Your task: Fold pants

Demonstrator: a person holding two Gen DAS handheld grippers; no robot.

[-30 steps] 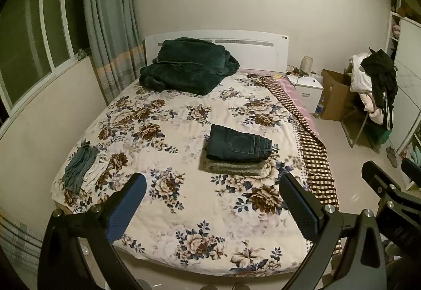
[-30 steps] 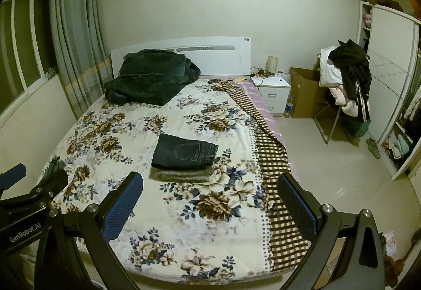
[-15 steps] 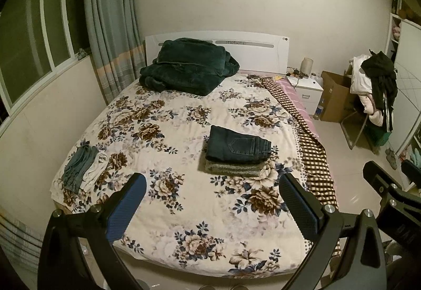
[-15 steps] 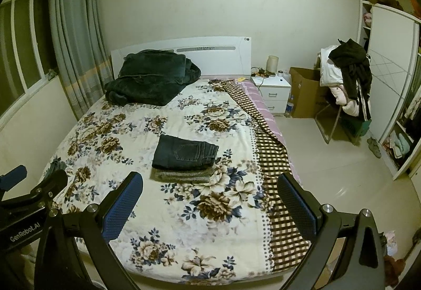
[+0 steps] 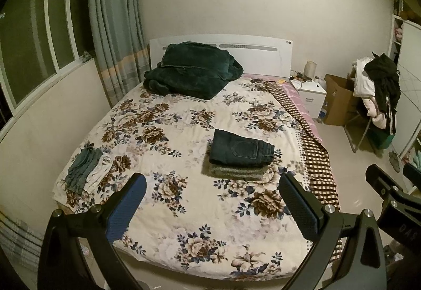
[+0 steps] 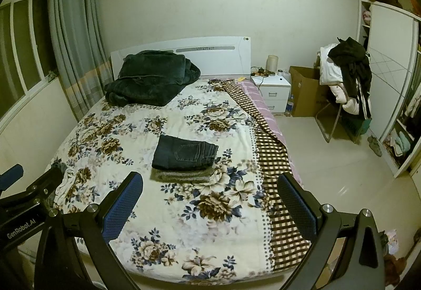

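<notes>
Folded dark blue jeans [image 5: 240,149] lie on top of a folded grey-green garment [image 5: 234,171] in the middle of the floral bed [image 5: 163,137]; the stack also shows in the right wrist view [image 6: 184,153]. My left gripper [image 5: 213,197] is open and empty, held back above the foot of the bed. My right gripper [image 6: 210,197] is open and empty too, at the same distance. A small pile of teal and white clothes [image 5: 86,171] lies at the bed's near left corner.
A dark green blanket [image 5: 192,71] is heaped by the headboard. A checked blanket [image 5: 315,153] hangs over the bed's right edge. A white nightstand [image 6: 272,91], a cardboard box [image 6: 305,89], a clothes-laden chair [image 6: 347,84] and a wardrobe [image 6: 389,79] stand at right.
Both grippers have drifted slightly back from the bed; the view is almost the same. Both stay open and empty.
</notes>
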